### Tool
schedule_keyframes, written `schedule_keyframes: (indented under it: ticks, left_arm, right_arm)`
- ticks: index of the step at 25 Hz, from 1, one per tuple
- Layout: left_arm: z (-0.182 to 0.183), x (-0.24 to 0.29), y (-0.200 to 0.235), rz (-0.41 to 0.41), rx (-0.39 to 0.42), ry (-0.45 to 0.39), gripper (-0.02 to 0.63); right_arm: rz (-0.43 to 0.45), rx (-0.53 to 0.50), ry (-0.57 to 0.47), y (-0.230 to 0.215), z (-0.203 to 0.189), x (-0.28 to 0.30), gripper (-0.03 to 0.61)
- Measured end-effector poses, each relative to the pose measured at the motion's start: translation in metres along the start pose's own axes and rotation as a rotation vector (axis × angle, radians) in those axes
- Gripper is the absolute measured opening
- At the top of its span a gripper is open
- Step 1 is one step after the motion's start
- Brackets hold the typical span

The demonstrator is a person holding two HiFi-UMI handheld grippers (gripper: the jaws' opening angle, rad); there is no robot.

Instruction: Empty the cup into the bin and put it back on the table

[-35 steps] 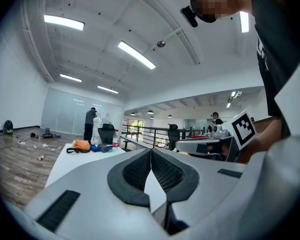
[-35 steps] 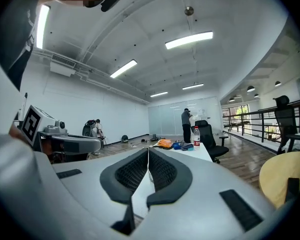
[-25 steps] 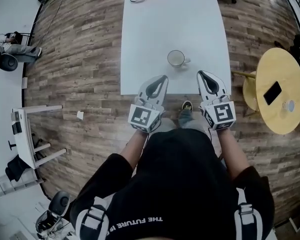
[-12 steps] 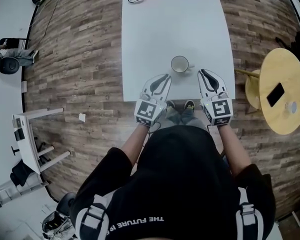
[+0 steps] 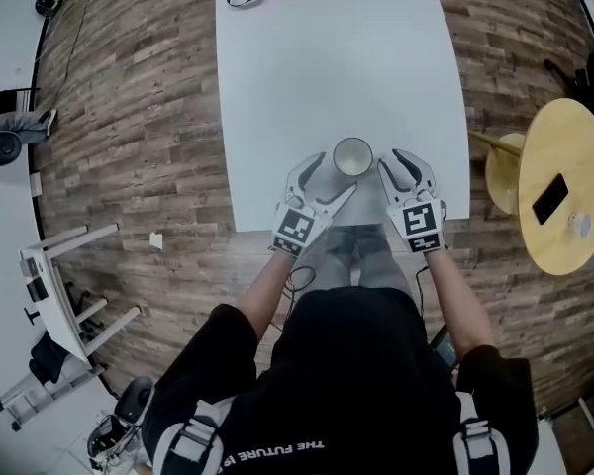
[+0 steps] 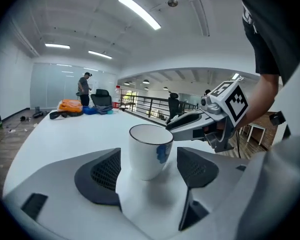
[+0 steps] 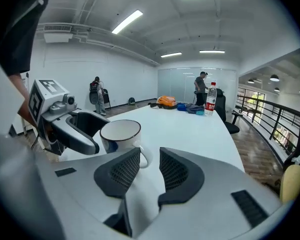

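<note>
Two handheld tools are closing in on a white mug (image 5: 353, 155) standing on the white tabletop (image 5: 337, 57).

Since a second ago both tools have been coming down from over the person's lap. The left tool (image 5: 329, 179), whose jaws have just been swinging wide, is straddling the upright mug without pressing it. The right tool (image 5: 401, 171), empty with its jaws narrowly apart, is sitting just beside the handle. The mug is not yet lifted, and a grasp looks likely next.

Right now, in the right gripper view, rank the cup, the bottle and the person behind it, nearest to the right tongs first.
1. cup: just ahead-left of the right tongs.
2. bottle: far end of the table, right.
3. person: standing beyond the table.
</note>
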State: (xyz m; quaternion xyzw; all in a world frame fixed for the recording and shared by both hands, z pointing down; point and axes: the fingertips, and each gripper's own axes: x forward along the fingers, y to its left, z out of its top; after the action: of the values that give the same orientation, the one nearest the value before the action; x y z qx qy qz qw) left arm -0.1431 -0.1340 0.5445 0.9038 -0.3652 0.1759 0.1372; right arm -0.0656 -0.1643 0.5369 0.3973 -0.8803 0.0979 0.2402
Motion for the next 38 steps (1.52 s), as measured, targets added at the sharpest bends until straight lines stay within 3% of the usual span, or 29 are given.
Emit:
schedule_keyframes:
  ticks: [9,20,22,24,31,38]
  left_arm:
    - [-0.009,0.039,0.014,-0.16,0.128,-0.052,0.351]
    - [-0.009,0.043,0.019,-0.204,0.12,-0.059,0.351]
    - [-0.01,0.043,0.02,-0.208,0.116,-0.06,0.351]
    - [-0.009,0.043,0.02,-0.214,0.109,-0.065,0.351]
    - [0.009,0.033,0.015,-0.229,0.062,-0.151,0.354]
    - [0.041,0.01,-0.005,-0.251,0.081,-0.208,0.353]
  right_arm:
    - [0.051,-0.061,0.005,-0.003,-0.016,0.054,0.112]
    - [0.12,-0.152,-0.078,-0.006,-0.004,0.069,0.11]
    - [0.148,-0.128,-0.1,-0.004,-0.004,0.071,0.109]
    - [0.172,-0.094,-0.11,-0.001,-0.004,0.071,0.066]
    - [0.156,0.119,-0.128,-0.001,0.005,0.061,0.055]
    - [0.151,0.172,-0.177,0.004,0.022,0.028,0.054]
